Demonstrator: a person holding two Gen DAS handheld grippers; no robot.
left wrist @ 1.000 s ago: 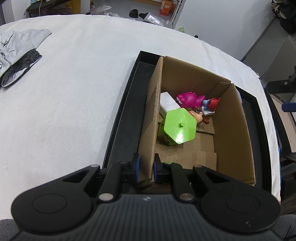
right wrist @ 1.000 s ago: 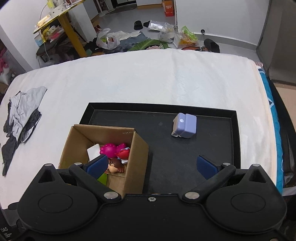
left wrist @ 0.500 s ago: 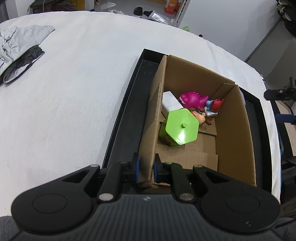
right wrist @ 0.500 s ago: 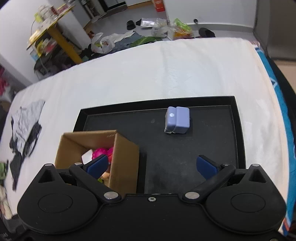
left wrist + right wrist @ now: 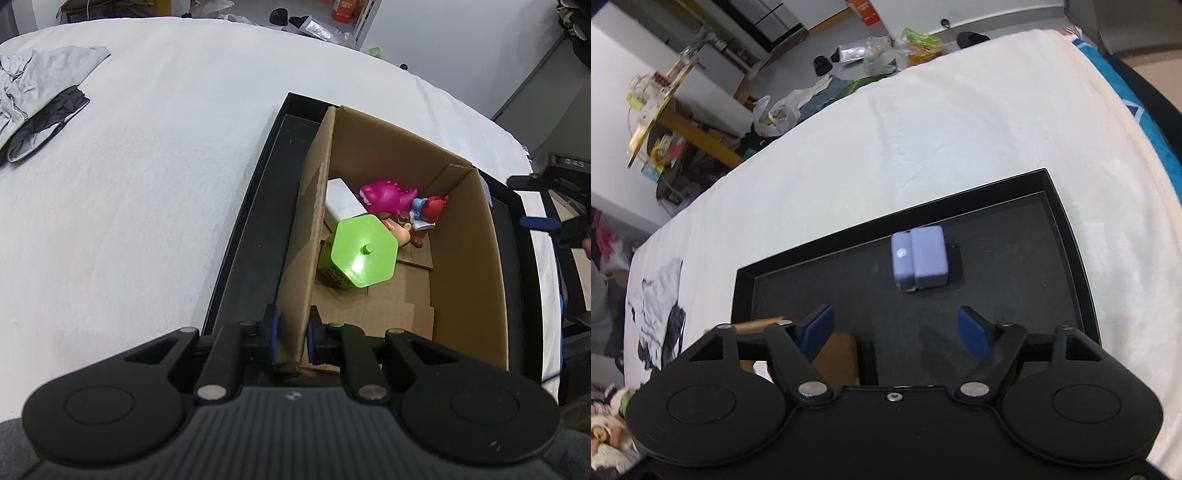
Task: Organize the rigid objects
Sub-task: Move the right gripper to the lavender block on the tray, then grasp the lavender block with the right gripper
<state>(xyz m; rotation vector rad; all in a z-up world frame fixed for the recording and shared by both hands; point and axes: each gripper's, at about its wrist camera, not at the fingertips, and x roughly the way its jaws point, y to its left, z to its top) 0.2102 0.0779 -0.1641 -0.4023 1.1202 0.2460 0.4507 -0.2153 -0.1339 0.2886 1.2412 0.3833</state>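
My left gripper (image 5: 291,334) is shut on the near left wall of an open cardboard box (image 5: 465,273) that stands in a black tray (image 5: 255,206). Inside the box lie a green hexagonal container (image 5: 364,256), a white block (image 5: 341,199), a pink dinosaur toy (image 5: 386,195), a red and blue figure (image 5: 430,208) and a brown figure (image 5: 402,230). My right gripper (image 5: 895,334) is open and empty above the tray (image 5: 997,295). A lavender blue box (image 5: 919,262) lies on the tray just ahead of it. A corner of the cardboard box (image 5: 834,356) shows at the lower left.
The tray sits on a white cloth-covered table (image 5: 147,166). Grey and black clothes (image 5: 33,107) lie at the table's far left, also in the right wrist view (image 5: 661,314). The right gripper's fingers (image 5: 539,222) show at the right edge of the left wrist view. Floor clutter lies beyond the table.
My right gripper has moved right and toward the lavender box, tilting; the cardboard box has slid almost out of its view. My left gripper keeps its hold on the box wall.
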